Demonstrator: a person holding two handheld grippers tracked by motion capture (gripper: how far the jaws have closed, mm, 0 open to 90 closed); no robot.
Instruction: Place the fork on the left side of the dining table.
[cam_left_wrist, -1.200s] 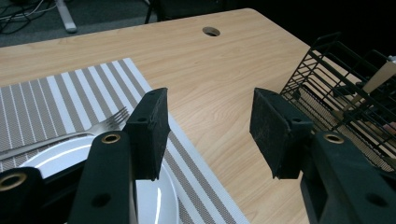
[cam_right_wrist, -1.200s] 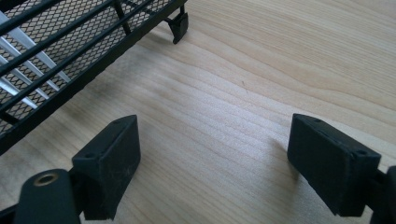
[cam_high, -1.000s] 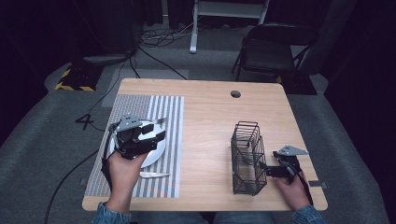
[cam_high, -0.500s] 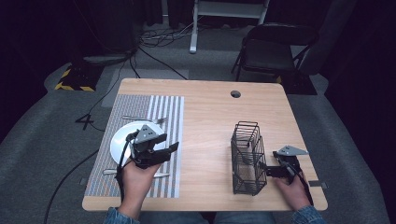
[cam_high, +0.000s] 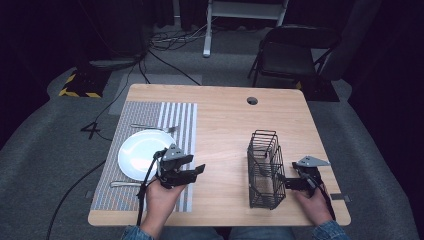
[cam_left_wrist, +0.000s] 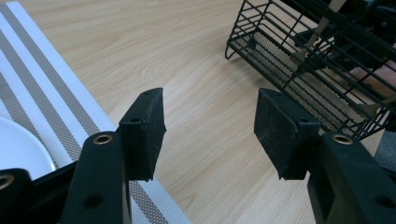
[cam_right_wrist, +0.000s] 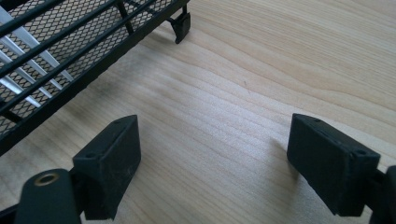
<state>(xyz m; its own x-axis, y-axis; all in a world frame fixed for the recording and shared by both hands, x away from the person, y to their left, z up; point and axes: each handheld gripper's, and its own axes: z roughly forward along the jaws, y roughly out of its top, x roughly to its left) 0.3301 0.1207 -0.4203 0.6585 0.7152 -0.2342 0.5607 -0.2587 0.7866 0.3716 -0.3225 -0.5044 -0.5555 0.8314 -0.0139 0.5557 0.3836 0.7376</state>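
Observation:
A black wire basket (cam_high: 264, 169) stands on the wooden table at the right; in the left gripper view the basket (cam_left_wrist: 299, 70) holds metal cutlery (cam_left_wrist: 321, 31). A white plate (cam_high: 137, 152) lies on the striped placemat (cam_high: 172, 120), with a fork (cam_high: 152, 127) beyond it and another utensil (cam_high: 122, 183) in front. My left gripper (cam_high: 199, 170) (cam_left_wrist: 210, 116) hovers open and empty just right of the plate, pointing toward the basket. Beside the basket's right side, my right gripper (cam_high: 283, 181) (cam_right_wrist: 212, 149) sits low over bare wood, open and empty.
The basket's foot (cam_right_wrist: 181, 23) stands close ahead of the right gripper. A round cable hole (cam_high: 252, 100) is near the table's far edge. A chair (cam_high: 290, 55) and cables are on the floor beyond.
My left gripper has moved right and toward the person, from above the plate to the placemat's right edge. The right gripper has stayed put.

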